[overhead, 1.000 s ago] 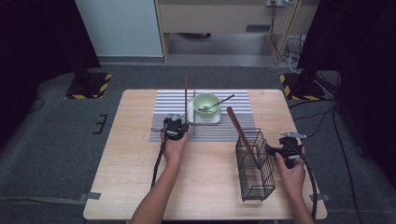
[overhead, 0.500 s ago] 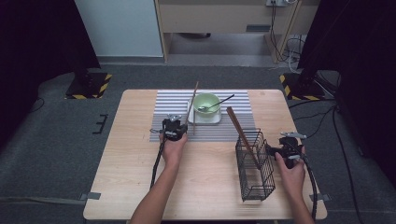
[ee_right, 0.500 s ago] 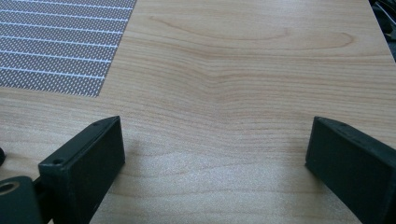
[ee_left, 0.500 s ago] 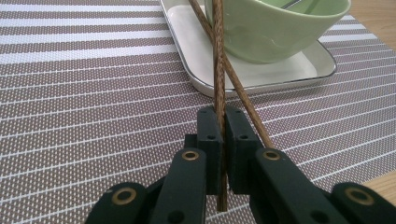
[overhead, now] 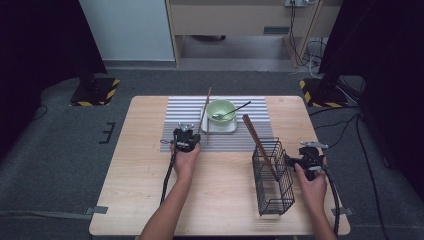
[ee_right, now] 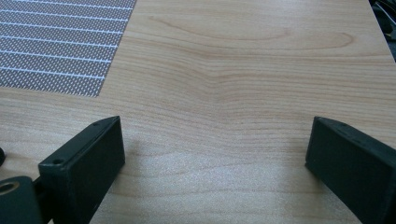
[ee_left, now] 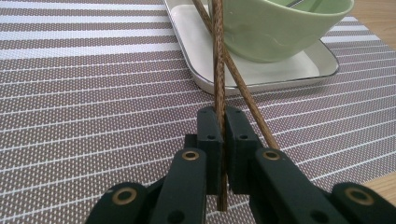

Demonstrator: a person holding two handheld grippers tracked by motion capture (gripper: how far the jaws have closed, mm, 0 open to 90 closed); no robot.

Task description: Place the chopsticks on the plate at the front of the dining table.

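My left gripper sits on the striped placemat, just left of the white tray. In the left gripper view it is shut on a brown chopstick whose far end rises toward the green bowl. A second chopstick crosses behind it and rests against the tray's rim. The bowl holds a spoon. My right gripper is right of the black wire basket; its jaws stand open over bare wood.
Another brown chopstick leans in the wire basket, its top sticking out toward the placemat. The table's right edge runs close to my right hand. A corner of the placemat shows ahead of the right gripper.
The chopstick in my left gripper has tilted from near upright to leaning right toward the bowl. Both hands have stayed almost where they were.
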